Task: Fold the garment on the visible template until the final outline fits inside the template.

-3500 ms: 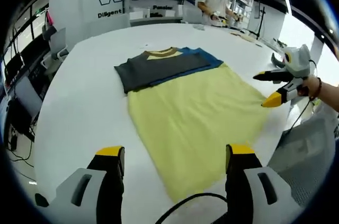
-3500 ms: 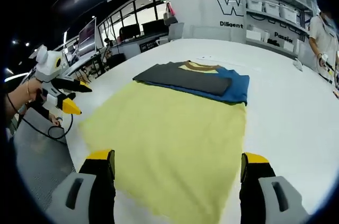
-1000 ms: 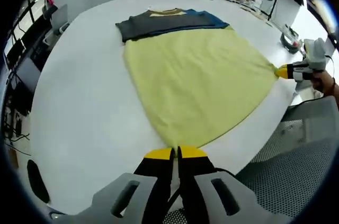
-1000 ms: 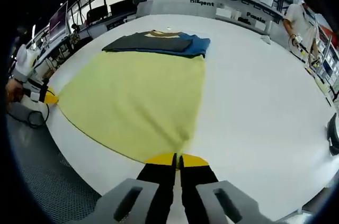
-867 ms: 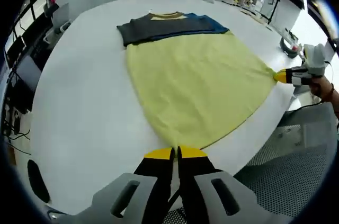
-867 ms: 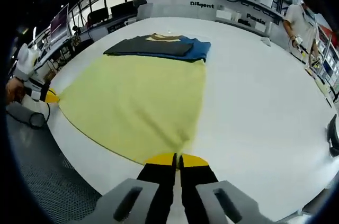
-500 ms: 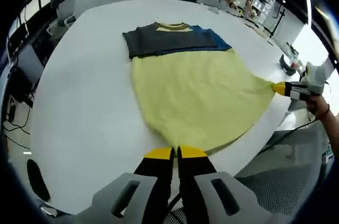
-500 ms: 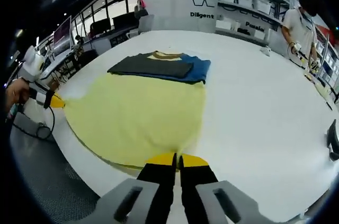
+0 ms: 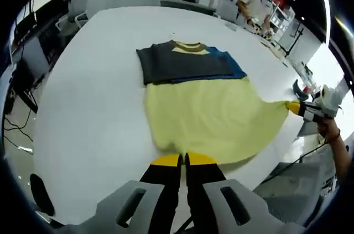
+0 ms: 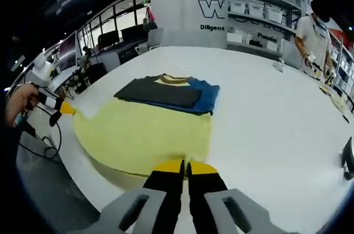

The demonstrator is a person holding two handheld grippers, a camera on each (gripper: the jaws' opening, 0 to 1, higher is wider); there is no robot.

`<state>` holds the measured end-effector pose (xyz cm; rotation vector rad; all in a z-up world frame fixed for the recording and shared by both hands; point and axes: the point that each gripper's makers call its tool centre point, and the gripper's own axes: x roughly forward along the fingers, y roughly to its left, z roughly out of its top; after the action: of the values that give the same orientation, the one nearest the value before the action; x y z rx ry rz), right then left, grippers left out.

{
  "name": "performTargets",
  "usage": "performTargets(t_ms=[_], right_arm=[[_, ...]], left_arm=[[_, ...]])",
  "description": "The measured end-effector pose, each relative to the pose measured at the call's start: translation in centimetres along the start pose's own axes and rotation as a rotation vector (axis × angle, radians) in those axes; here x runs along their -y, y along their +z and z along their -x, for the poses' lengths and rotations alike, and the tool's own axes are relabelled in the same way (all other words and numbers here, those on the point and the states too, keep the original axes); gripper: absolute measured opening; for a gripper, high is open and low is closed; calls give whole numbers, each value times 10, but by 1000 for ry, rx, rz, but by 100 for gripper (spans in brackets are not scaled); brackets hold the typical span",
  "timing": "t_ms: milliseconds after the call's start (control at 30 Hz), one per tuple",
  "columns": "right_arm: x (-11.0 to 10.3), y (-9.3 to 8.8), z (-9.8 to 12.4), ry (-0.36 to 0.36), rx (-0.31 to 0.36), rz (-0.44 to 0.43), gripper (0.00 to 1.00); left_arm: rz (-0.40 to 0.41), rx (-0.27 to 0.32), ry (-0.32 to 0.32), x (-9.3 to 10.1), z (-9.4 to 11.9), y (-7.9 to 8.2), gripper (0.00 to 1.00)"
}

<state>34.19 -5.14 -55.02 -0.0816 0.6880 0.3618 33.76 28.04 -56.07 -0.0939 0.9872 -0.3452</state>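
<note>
While sleeves lay folded across the garment [image 9: 204, 118], its hem was clamped by both tongs [image 9: 184, 159] [image 10: 184, 166]; lengthwise folds remained.

Wall lettering, partly readable

A large outlined "W" [image 10: 209, 8] is showing on the white back wall [image 10: 182, 1], cut off by the shelving [image 10: 260, 7]; smaller dark letters beneath it are reading "Diligent" [image 10: 211, 27], and the rest is staying too small to read.
</note>
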Motion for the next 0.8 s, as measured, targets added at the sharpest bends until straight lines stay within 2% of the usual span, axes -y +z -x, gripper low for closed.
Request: performTargets(t_ms=[267, 500, 800], right_arm=[[4, 28, -5, 7, 24, 54, 0], [6, 44, -13, 5, 36, 70, 0], [20, 65, -31, -9, 35, 92, 0]], left_arm=[[-7, 18, 13, -1, 1, 22, 3], [-5, 17, 21, -6, -2, 36, 3], [28, 75, 45, -20, -8, 69, 2]])
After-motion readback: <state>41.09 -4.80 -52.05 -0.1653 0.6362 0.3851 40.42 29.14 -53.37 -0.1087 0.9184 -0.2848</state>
